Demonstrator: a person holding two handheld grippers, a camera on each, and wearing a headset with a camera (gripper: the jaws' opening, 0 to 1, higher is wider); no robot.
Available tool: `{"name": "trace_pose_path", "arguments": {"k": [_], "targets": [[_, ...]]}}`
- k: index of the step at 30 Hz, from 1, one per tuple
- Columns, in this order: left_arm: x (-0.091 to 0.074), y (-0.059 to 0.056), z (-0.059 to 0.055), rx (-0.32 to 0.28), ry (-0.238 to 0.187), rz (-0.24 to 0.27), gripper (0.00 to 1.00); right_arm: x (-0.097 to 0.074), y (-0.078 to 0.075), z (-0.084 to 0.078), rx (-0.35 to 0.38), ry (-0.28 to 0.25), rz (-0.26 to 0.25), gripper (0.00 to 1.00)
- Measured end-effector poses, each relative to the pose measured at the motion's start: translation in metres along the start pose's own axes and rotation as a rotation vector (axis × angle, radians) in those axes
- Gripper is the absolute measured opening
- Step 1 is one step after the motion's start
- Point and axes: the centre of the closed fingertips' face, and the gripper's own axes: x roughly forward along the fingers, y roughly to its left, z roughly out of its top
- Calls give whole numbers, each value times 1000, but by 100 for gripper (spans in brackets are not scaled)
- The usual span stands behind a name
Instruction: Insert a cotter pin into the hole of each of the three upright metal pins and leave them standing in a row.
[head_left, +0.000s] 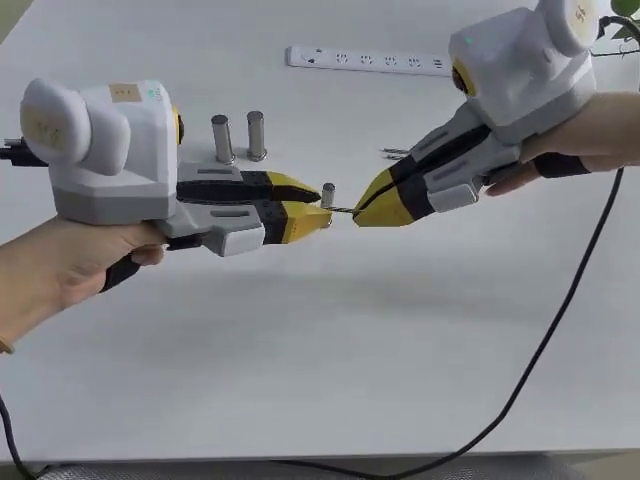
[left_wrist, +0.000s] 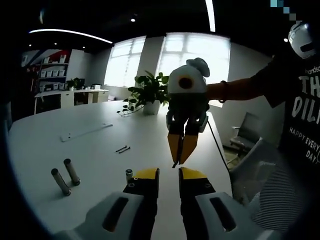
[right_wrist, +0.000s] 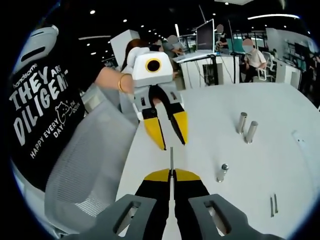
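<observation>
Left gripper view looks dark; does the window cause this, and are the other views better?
Left gripper view: bright windows backlight it, so the white table looks grey. Head view: even light, soft shadows. Right gripper view: thin metal cotter pin sharp.

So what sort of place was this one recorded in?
Most likely an open-plan office or lab workspace: a big white table with a power strip on it, a monitor on a desk in the background, and a potted plant by large windows.
</observation>
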Motion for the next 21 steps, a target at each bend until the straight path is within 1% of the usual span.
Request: {"name": "trace_pose_path", "arguments": {"k": [2,3,4,5,6,7,8,9,10,12,17,18,21], "targets": [[1,5,-3,14,12,26,15,-1,-5,-3,-9,10,-19,0],[1,11,-6,36,21,59,15,-1,-8,-5,-11,20,-31,0],[1,13,-8,46,26,71,15,-1,-9,-6,-12,22,-35,0],[2,17,-11,56,38,95,15,-2,-11,-7,-17,32,-47,0],[2,18,-12,60,42,101,15,-2,-13,-9,-14,39,-52,0],[4,21,-14,52,50,115,15,-2,-16,-11,-11,51,-68,0],[3,25,-17,39,61,139,15,-2,-18,-13,-10,59,-74,0],[4,27,-17,43,58,145,15,-2,-21,-16,-15,70,-86,0],[4,31,-18,45,59,165,15,-2,-23,-17,-15,77,-95,0],[6,34,-20,51,64,179,15,-1,-27,-22,-19,97,-113,0],[14,44,-25,63,74,218,16,0,-33,-27,-2,106,-125,0],[16,46,-27,64,77,227,16,1,-35,-29,1,109,-134,0],[22,52,-31,52,78,243,17,4,-43,-36,-3,130,-144,0]]}}
